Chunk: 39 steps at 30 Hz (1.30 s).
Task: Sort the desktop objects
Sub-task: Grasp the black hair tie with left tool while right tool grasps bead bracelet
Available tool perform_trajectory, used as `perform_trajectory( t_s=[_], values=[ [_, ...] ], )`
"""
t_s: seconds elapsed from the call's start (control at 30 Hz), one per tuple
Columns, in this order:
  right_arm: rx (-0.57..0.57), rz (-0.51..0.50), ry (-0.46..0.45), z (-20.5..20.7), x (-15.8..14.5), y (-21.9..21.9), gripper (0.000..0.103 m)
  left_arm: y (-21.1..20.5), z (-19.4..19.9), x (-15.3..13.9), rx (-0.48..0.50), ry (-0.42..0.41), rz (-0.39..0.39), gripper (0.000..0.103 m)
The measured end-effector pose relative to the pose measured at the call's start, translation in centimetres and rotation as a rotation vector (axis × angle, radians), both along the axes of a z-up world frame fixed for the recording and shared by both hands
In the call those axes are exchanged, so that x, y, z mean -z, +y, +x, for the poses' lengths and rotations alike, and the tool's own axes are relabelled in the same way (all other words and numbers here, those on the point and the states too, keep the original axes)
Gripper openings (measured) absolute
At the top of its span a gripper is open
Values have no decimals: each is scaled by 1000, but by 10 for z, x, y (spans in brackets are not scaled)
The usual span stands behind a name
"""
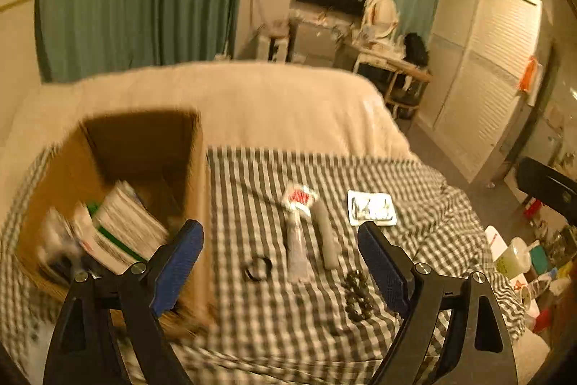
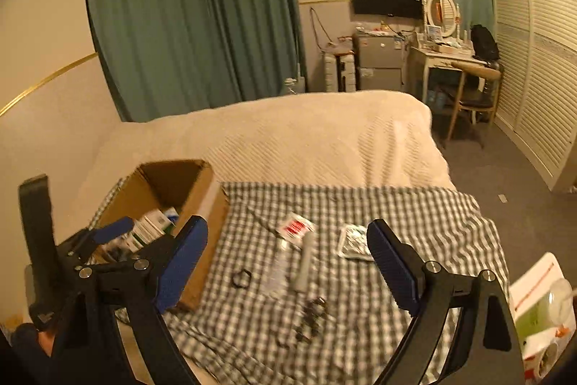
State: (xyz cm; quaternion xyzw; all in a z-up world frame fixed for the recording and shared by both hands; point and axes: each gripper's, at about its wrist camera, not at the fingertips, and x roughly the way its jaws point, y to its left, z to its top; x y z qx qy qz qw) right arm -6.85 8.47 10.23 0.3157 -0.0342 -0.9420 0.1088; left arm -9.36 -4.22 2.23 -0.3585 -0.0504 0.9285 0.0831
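An open cardboard box (image 1: 194, 175) (image 2: 202, 204) holding medicine boxes (image 1: 126, 226) stands at the left of a checked cloth (image 1: 414, 190) (image 2: 414, 215). On the cloth lie a red-and-white packet (image 1: 299, 197) (image 2: 294, 226), a clear tube (image 1: 297, 248), a grey stick (image 1: 324, 237) (image 2: 306, 262), a black ring (image 1: 256, 267) (image 2: 241, 278), a dark bead chain (image 1: 357, 298) (image 2: 310, 314) and a white blister pack (image 1: 371, 208) (image 2: 353, 240). My left gripper (image 1: 281, 262) is open and empty above them; it also shows in the right wrist view (image 2: 108, 233). My right gripper (image 2: 288, 258) is open and empty.
The cloth lies on a bed with a cream blanket (image 1: 234, 103) (image 2: 288, 139). To the right, off the bed, stand a pale cup (image 1: 512, 258) (image 2: 541, 313) and clutter. A dressing table (image 2: 443, 60) and a slatted wardrobe (image 2: 541, 60) stand beyond.
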Motion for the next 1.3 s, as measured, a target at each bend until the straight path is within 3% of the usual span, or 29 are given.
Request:
perform_trajectory(
  t_s=[0.07, 0.2, 0.3, 0.37, 0.5, 0.53, 0.63, 0.77, 0.83, 0.87, 0.9, 1.0, 1.1, 1.17, 1.23, 1.3],
  values=[
    [7, 2, -25, 4, 16, 16, 89, 13, -3, 21, -4, -39, 26, 90],
    [9, 3, -92, -3, 53, 33, 75, 32, -10, 61, -22, -81, -6, 90],
    [10, -15, -125, -11, 82, 41, 75, 37, -12, 92, -43, -85, -31, 90],
    [-6, -11, -140, -18, 106, 39, 75, 33, -21, 113, -55, -135, -5, 90],
    [-50, -14, -238, -38, 164, 32, 69, 28, -37, 137, -84, -180, 19, 90],
    [-58, -14, -270, -44, 178, 29, 64, 31, -42, 143, -78, -186, -1, 90],
    [-72, -17, -356, -61, 215, 23, 60, 36, -49, 157, -78, -202, -45, 90],
    [-108, -4, -431, -72, 247, 11, 56, 26, -56, 173, -95, -231, 12, 90],
    [-123, 25, -469, -74, 258, 4, 39, 19, -57, 177, -105, -225, 59, 90],
    [-126, 34, -490, -74, 264, 1, 38, 18, -57, 179, -106, -226, 57, 88],
    [-123, 33, -492, -74, 264, 1, 28, 18, -56, 179, -108, -226, 47, 86],
    [-119, 27, -489, -71, 263, 3, 27, 18, -51, 180, -125, -224, 9, 65],
    [-105, 27, -478, -66, 260, 5, 18, 6, -50, 180, -161, -237, 32, 39],
    [-102, 16, -473, -64, 257, 8, 18, 4, -52, 180, -170, -243, 45, 20],
    [-98, 11, -462, -61, 253, 11, 17, 5, -50, 179, -165, -232, 38, 7],
    [-98, 7, -451, -60, 249, 12, 11, 8, -49, 176, -161, -218, 25, 6]
  ],
)
